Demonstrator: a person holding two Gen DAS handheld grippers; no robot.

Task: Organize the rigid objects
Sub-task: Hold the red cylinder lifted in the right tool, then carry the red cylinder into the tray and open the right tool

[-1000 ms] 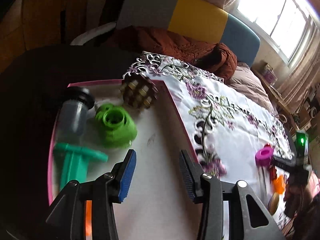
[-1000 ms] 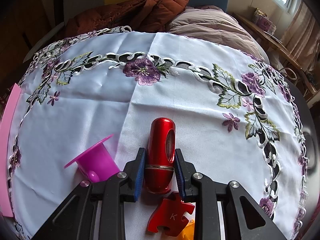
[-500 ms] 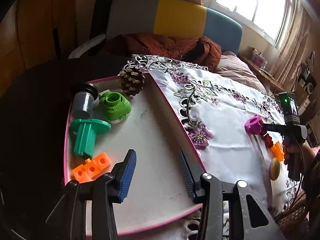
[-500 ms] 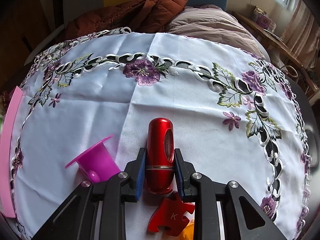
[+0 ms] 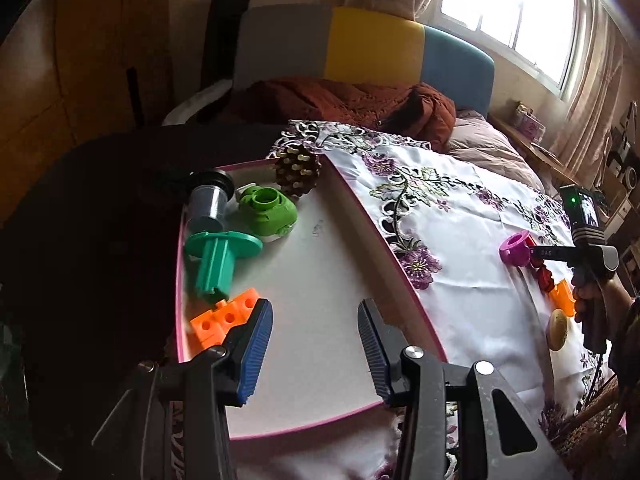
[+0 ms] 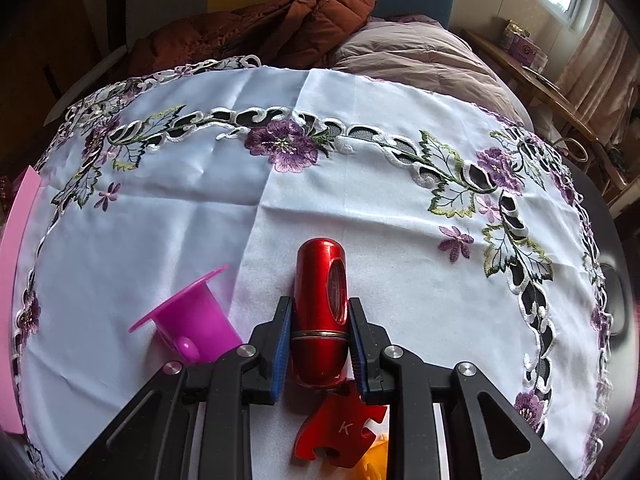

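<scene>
At the bottom centre of the right wrist view, the right gripper [image 6: 319, 344] is clamped on a red cylinder [image 6: 320, 312]. The left gripper [image 5: 316, 344], jaws apart, hangs over the white tray [image 5: 320, 280] at lower centre.

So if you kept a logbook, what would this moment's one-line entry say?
right gripper: shut on shiny red metal cylinder | left gripper: open above pink-rimmed white tray | cylinder lies on embroidered white tablecloth

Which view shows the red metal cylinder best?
The right wrist view: the red metal cylinder fills the foreground, clamped between the right gripper fingers. In the left wrist view it is hidden behind that gripper.
</scene>
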